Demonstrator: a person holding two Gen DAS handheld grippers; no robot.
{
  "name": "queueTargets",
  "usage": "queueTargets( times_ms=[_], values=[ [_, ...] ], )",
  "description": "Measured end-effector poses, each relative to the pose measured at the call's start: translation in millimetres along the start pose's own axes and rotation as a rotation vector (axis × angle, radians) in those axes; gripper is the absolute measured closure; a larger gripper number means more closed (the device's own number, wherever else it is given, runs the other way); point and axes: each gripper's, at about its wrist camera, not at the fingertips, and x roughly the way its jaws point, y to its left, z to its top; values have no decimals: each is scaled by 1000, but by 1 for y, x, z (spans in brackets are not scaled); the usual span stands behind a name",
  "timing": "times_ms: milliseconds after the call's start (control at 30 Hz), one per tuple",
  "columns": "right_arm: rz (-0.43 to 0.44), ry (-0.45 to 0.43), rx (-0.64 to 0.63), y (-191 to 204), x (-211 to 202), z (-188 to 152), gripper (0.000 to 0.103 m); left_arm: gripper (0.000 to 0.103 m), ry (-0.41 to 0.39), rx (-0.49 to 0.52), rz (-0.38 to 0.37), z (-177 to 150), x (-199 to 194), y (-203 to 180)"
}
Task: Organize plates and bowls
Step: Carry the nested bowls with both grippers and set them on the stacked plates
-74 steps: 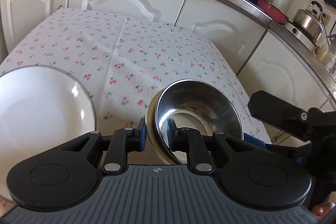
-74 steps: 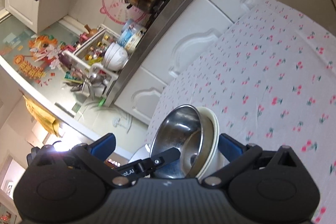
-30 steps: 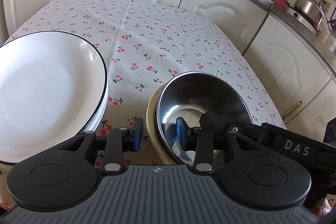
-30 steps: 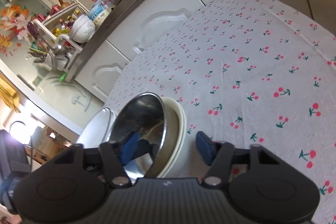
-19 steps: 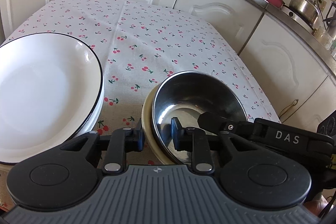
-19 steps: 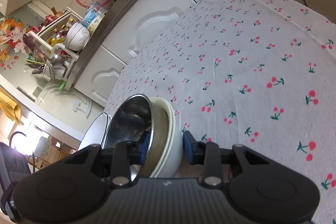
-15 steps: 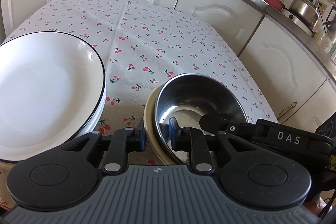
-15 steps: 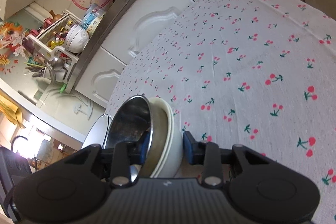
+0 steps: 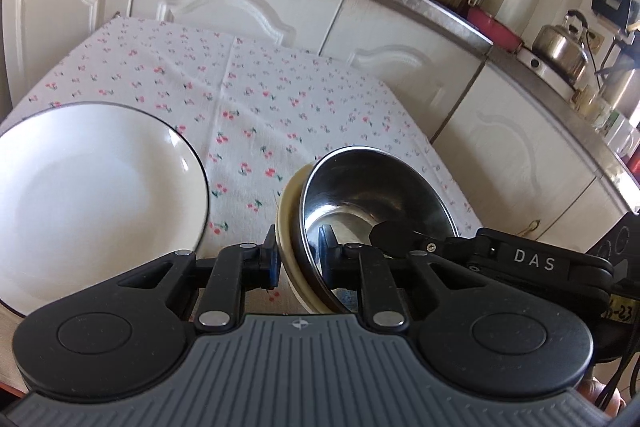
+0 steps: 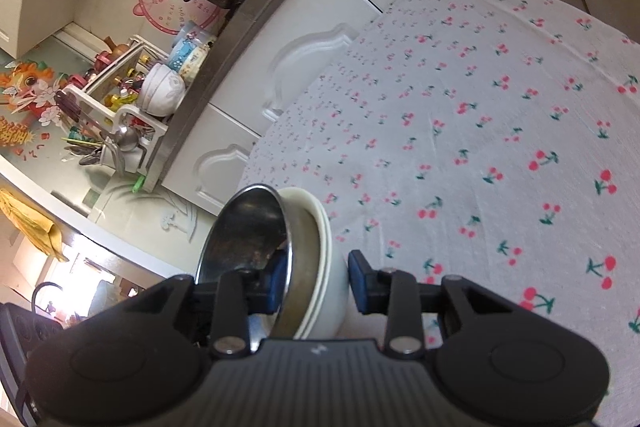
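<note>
"DAS" label on right gripper (image 9: 400,233), steel bowl (image 9: 376,187)

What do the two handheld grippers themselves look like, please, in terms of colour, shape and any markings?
Both share a build: a ribbed grey body, two round black housings, black linkage arms with silver pivot pins, and blue pads on the fingers. The left gripper shows a small star emblem on its body. The right gripper, seen from the left wrist, carries white "DAS" lettering, a yellow handwritten tag and dark cables.

The right hand-held gripper (image 10: 316,281) clamps two nested bowls — steel bowl (image 10: 244,227) inside cream bowl (image 10: 324,291).
</note>
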Motion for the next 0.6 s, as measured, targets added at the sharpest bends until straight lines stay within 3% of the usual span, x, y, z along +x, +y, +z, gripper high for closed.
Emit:
queueTargets(
  times_ms=[300, 600],
  values=[
    [40, 10, -66, 38, 13, 7, 71, 84, -90, -54, 12, 19, -31, 28],
    [108, 89, -120, 83, 56, 10, 71, 84, -182, -145, 71, 35, -59, 73]
  ],
)
